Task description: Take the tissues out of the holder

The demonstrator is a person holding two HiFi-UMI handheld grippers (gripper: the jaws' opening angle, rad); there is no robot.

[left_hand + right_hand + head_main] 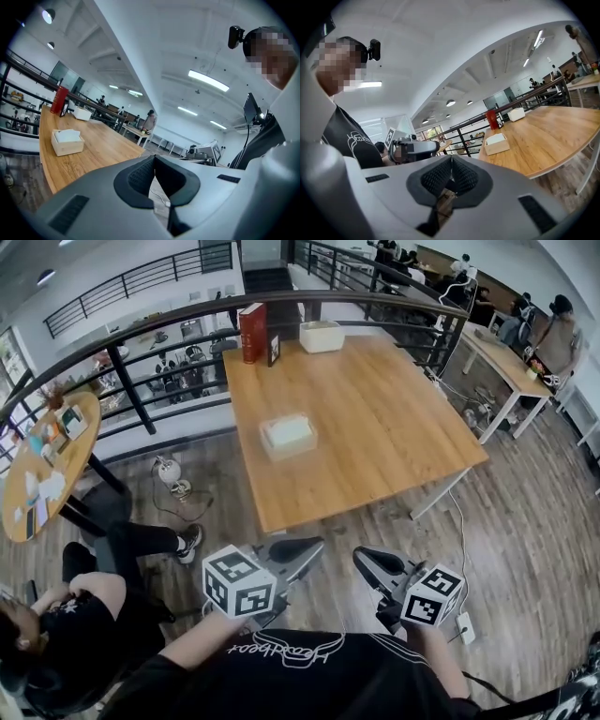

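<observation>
While standing well apart from the wooden table (375,427), holding the left gripper (298,549) and the right gripper (373,563) side by side over the plank floor (525,521), both aiming toward 12 o'clock in the head view. Showing the left jaws pressed together in the left gripper view, ribbed pads meeting at the tips, pinching nothing. Showing the right jaws likewise pressed together in the right gripper view, again pinching nothing. Touching neither the table nor anything on it.

Facing the tissue holder (288,450), a pale open-topped box resting flat on the table at about 11 o'clock from the grippers, toward the table's 9 o'clock side and well apart from both grippers. Leaving the white tissues (289,430) lying flat inside it, filling the opening, not lifted out.

Looking past the holder to a red book (252,332) standing upright at the table's far edge, at about 12 o'clock from the holder, with a small dark frame (273,348) just beside it at its 3 o'clock. Taking in a white box (322,336) at 1 o'clock from the holder, close to the dark railing (141,329). Catching, at 8 o'clock in the head view, another person in dark clothes (66,634) sitting near a round wooden table (80,442).
</observation>
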